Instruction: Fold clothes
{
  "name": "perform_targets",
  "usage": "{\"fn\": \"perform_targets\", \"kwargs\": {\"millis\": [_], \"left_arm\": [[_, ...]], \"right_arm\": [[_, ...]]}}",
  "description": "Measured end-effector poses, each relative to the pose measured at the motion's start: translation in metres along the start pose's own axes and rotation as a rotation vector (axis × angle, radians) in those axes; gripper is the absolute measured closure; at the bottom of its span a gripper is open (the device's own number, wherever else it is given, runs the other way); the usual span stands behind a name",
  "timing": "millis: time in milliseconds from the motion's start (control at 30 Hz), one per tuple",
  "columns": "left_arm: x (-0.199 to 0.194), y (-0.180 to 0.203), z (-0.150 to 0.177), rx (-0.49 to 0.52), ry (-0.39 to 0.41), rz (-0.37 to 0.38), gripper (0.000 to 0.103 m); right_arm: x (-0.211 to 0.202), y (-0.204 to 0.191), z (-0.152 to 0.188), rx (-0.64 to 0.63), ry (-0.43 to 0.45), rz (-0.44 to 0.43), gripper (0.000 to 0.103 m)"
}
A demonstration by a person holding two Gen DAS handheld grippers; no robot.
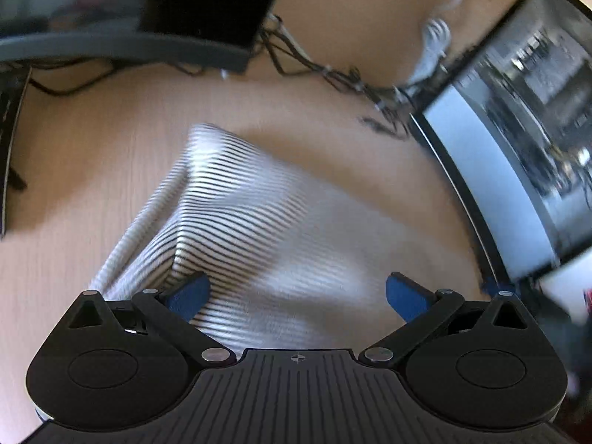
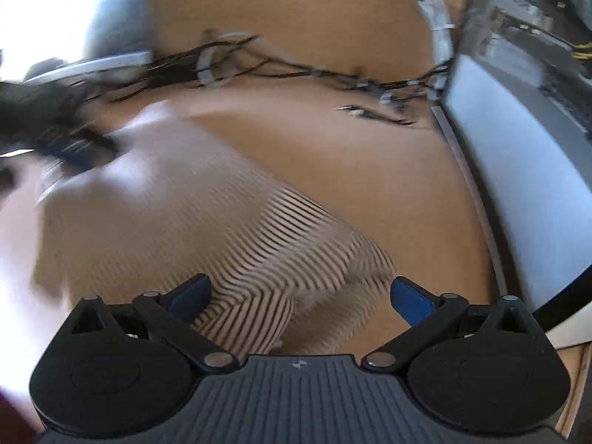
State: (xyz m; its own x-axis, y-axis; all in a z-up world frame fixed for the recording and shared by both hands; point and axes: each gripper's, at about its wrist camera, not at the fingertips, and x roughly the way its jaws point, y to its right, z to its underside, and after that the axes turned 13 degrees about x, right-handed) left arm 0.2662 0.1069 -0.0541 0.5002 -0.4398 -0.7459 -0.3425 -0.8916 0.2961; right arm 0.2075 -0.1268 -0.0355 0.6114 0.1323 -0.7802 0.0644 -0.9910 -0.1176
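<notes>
A: Where is the striped garment [image 1: 236, 214]?
B: Partly folded on the wooden worktop [image 1: 74, 155], away from its edges, folds unfinished
A: The claws?
B: Left claw [image 1: 296, 296] and right claw [image 2: 299, 296] gape wide above it, holding nothing

One striped garment [image 1: 236, 199] lies on one wooden table [image 1: 92, 155]; the right wrist view shows the same single piece [image 2: 281, 244], black and white stripes throughout. Two tools are counted: the left tool [image 1: 298, 296], and the right tool [image 2: 301, 298], each with two blue fingers, so four fingers altogether, standing wide apart on both. One bundle of dark cables [image 1: 333, 74] runs along the back of the table, its separate strands too blurred to count. One white cable [image 1: 436, 37] hangs near it. One monitor [image 1: 518, 140] stands at the right edge, and one dark flat panel [image 1: 207, 0] sits at the upper left.
</notes>
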Motion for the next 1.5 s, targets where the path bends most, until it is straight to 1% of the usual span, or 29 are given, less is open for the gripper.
{"fn": "perform_targets", "kwargs": {"millis": [67,133,167,267,367,433,467,533,567,633,700,800,900,1000,1133,1233,1333,1400,1433,1500], "left_arm": [[0.005,0.002,-0.008,0.017,0.004,-0.019,0.0],[-0.001,0.005,-0.01,0.022,0.008,-0.035,0.0],[-0.004,0.006,-0.01,0.022,0.01,-0.043,0.0],[-0.021,0.018,-0.005,0.03,0.038,-0.038,0.0],[-0.043,0.036,0.006,0.072,0.058,-0.02,0.0],[-0.057,0.046,0.013,0.092,0.058,0.046,0.0],[-0.062,0.049,0.017,0.091,0.054,0.089,0.0],[-0.062,0.053,0.025,0.064,0.02,0.197,0.0],[-0.058,0.055,0.03,0.049,-0.01,0.248,0.0],[-0.046,0.058,0.04,0.05,-0.062,0.266,0.0],[-0.032,0.059,0.046,0.062,-0.114,0.224,0.0],[-0.02,0.051,0.045,0.035,-0.139,0.192,0.0],[-0.015,0.048,0.033,0.045,-0.121,0.166,0.0],[-0.006,0.048,0.022,0.09,-0.106,0.132,0.0],[0.008,0.049,0.008,0.145,-0.087,0.103,0.0],[0.019,0.052,0.001,0.165,-0.085,0.101,0.0],[0.013,0.049,0.005,0.15,-0.092,0.092,0.0],[0.008,0.047,0.008,0.137,-0.098,0.085,0.0],[0.005,0.045,0.01,0.131,-0.103,0.071,0.0],[-0.002,0.042,0.018,0.137,-0.116,0.015,0.0]], "right_arm": [[-0.016,-0.005,0.004,-0.041,-0.019,-0.081,0.0],[-0.031,-0.007,0.002,-0.081,0.005,-0.117,0.0],[-0.036,-0.006,0.001,-0.09,0.021,-0.118,0.0],[-0.043,0.006,-0.008,-0.068,0.087,-0.051,0.0],[-0.028,0.015,-0.012,-0.043,0.086,0.043,0.0],[-0.018,0.017,-0.012,-0.043,0.077,0.106,0.0],[-0.012,0.015,-0.008,-0.064,0.069,0.129,0.0],[-0.002,0.011,0.002,-0.101,0.055,0.154,0.0],[-0.001,0.008,0.006,-0.111,0.06,0.163,0.0],[0.0,0.003,0.012,-0.125,0.08,0.184,0.0],[-0.002,0.0,0.016,-0.126,0.091,0.2,0.0],[-0.005,-0.003,0.022,-0.115,0.096,0.203,0.0],[-0.01,-0.005,0.032,-0.086,0.098,0.201,0.0],[-0.016,-0.013,0.042,-0.069,0.096,0.191,0.0],[-0.021,-0.029,0.058,-0.076,0.093,0.149,0.0],[-0.02,-0.035,0.064,-0.068,0.094,0.124,0.0],[-0.016,-0.029,0.062,-0.007,0.071,0.101,0.0],[-0.012,-0.018,0.059,0.077,0.031,0.067,0.0],[-0.009,-0.012,0.058,0.123,0.008,0.048,0.0],[-0.005,-0.003,0.055,0.18,-0.027,0.017,0.0]]}}
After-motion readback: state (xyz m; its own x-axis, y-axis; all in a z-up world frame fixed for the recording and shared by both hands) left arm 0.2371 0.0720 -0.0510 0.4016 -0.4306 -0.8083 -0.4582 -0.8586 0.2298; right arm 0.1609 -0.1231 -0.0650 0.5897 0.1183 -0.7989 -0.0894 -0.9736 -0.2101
